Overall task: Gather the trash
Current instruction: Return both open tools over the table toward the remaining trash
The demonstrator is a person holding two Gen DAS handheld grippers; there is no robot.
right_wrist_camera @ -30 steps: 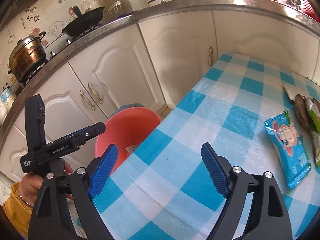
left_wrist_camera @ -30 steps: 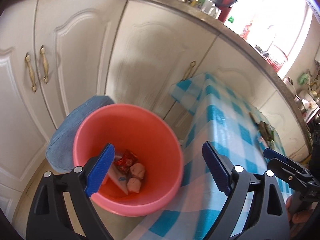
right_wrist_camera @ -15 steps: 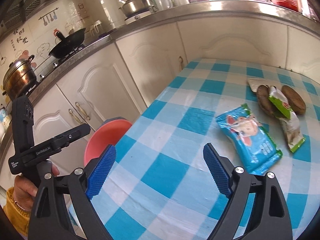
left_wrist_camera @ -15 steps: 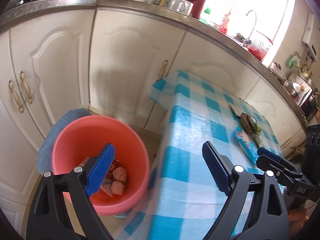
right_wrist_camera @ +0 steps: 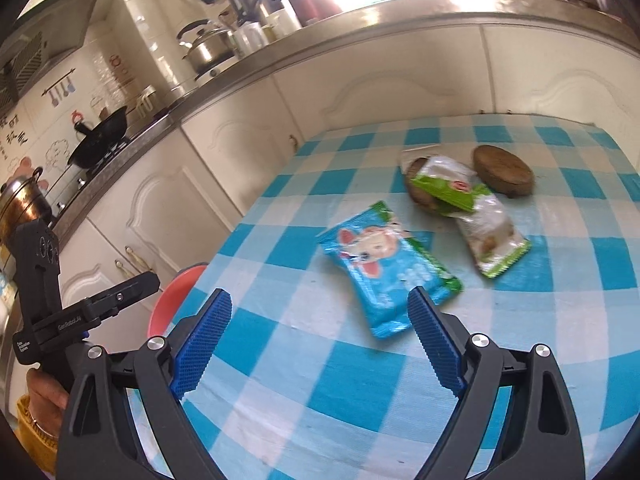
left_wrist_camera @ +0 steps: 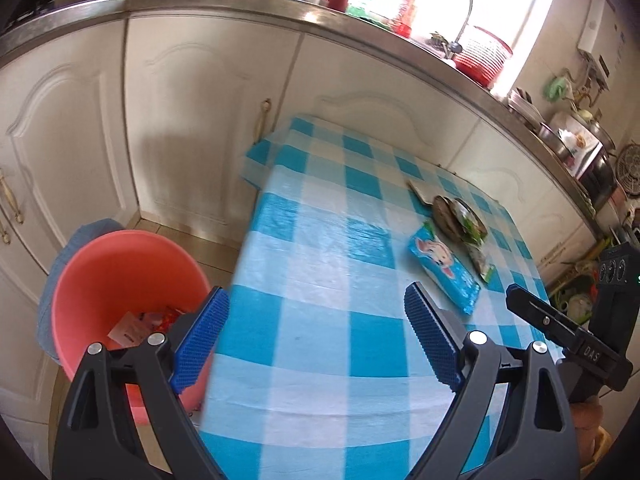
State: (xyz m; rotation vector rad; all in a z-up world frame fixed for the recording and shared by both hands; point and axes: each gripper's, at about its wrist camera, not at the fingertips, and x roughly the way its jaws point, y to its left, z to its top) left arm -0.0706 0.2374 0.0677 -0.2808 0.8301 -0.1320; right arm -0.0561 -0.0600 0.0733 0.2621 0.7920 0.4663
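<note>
Both the left tongs [left_wrist_camera: 316,336] and the right tongs [right_wrist_camera: 320,340] stood apart and empty above the checked worktop [right_wrist_camera: 304,364]. The blue wrapper [right_wrist_camera: 380,268] lay just beyond the right tongs, the green wrapper [right_wrist_camera: 476,216] behind it, and the pink bin [left_wrist_camera: 108,280] stood beside the worktop.

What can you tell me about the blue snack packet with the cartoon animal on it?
The blue snack packet is a shiny plastic wrapper with a cartoon animal face and crimped ends. It looks sealed and puffy, lying flat and slanted on the checked tablecloth. A green-edged wrapper peeks out from under one side. No gripper touches it.
</note>
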